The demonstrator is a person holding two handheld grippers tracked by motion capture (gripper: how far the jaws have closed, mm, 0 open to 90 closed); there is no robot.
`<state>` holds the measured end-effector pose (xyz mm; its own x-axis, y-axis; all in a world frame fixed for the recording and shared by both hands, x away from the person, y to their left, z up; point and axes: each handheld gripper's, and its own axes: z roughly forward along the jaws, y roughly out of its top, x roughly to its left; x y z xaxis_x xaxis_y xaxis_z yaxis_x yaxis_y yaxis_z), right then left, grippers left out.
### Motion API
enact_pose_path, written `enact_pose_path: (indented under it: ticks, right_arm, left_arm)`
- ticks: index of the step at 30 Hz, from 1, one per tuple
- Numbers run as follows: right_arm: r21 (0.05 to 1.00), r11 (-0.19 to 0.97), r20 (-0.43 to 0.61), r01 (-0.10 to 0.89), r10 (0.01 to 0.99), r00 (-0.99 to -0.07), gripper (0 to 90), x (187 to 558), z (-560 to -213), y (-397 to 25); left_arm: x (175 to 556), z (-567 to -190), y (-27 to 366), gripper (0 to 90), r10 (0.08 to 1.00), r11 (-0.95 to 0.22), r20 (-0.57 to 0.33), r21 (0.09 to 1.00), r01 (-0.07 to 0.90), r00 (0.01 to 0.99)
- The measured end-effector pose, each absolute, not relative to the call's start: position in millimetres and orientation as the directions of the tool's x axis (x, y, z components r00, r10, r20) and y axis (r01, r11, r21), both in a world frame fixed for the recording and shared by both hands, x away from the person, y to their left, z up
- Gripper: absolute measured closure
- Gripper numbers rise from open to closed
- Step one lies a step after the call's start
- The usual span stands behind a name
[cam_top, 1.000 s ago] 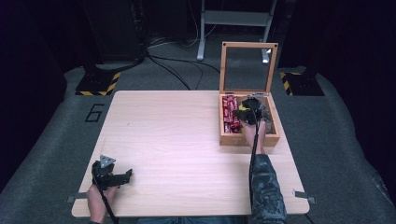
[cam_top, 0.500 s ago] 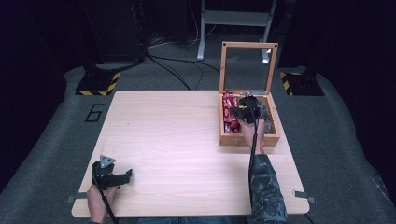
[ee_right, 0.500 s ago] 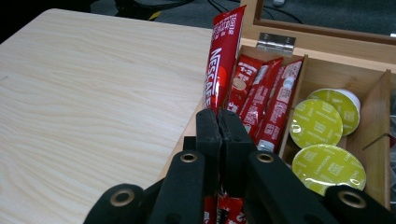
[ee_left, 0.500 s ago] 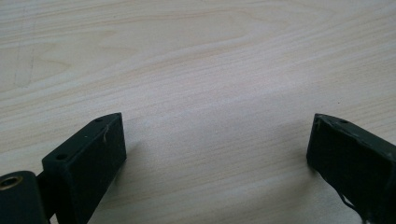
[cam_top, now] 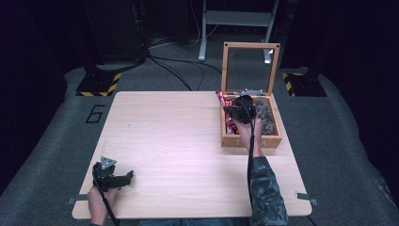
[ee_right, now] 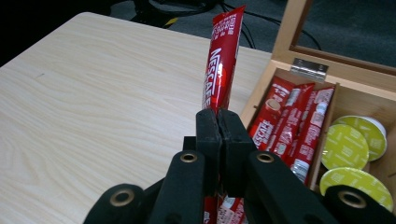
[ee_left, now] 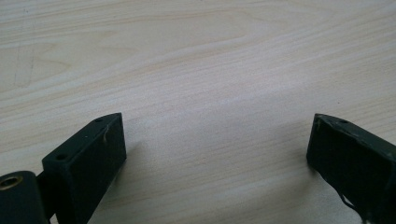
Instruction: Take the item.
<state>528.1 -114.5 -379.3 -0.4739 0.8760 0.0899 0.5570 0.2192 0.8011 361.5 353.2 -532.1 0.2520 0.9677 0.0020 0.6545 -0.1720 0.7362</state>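
My right gripper (ee_right: 218,114) is shut on a red coffee stick packet (ee_right: 223,60), which stands up from the jaws over the left edge of the open wooden box (cam_top: 251,140). In the high view that gripper (cam_top: 234,113) hovers above the box's left compartment, the packet (cam_top: 220,96) poking toward the far left. More red packets (ee_right: 292,128) lie in the left compartment and round green-lidded capsules (ee_right: 346,147) fill the right one. My left gripper (cam_top: 127,176) rests open on the table near the front left corner; its jaws (ee_left: 217,154) stand wide apart over bare wood.
The box's glass lid (cam_top: 249,68) stands upright at the back. The light wooden table (cam_top: 179,141) stretches between the two grippers. Cables and stand bases with yellow-black stripes (cam_top: 99,87) lie on the dark floor beyond the far edge.
My right gripper has lifted a red packet out of the box and moved left and farther away. The left gripper has stayed put.
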Motion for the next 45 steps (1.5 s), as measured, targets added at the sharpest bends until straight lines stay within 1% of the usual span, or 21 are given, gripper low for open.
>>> enact_pose_path:
  ticks: [13,23,25,33,37,45]
  right_arm:
    - [0.802,0.271,0.067,0.533,0.845,-0.530,87.7,520.3,-375.9,-88.4]
    - [0.795,0.314,0.048,0.519,0.820,-0.570,87.6,516.2,-383.7,-67.1]
    - [0.793,0.308,0.059,0.525,0.820,-0.569,87.6,515.5,-384.7,-64.9]
    - [0.782,0.334,0.053,0.526,0.806,-0.590,87.6,514.5,-396.7,-53.1]
    - [0.773,0.330,0.068,0.542,0.806,-0.587,87.6,513.7,-403.2,-47.6]
    - [0.766,0.345,0.070,0.543,0.794,-0.603,87.6,512.2,-422.1,-34.8]
  left_arm:
    - [361.5,-532.2,353.2,4.5,0.968,-0.172,0.002,0.736,0.654,0.252]
    - [361.4,-531.8,353.4,4.5,0.967,-0.175,0.001,0.733,0.657,0.256]
    - [361.4,-531.8,353.4,4.5,0.967,-0.175,0.001,0.733,0.657,0.256]
    - [361.3,-531.8,353.4,4.5,0.966,-0.175,0.001,0.733,0.657,0.257]
    - [361.2,-531.8,353.4,4.5,0.966,-0.175,0.001,0.733,0.657,0.257]
    - [361.2,-531.8,353.5,4.5,0.966,-0.176,0.001,0.733,0.657,0.258]
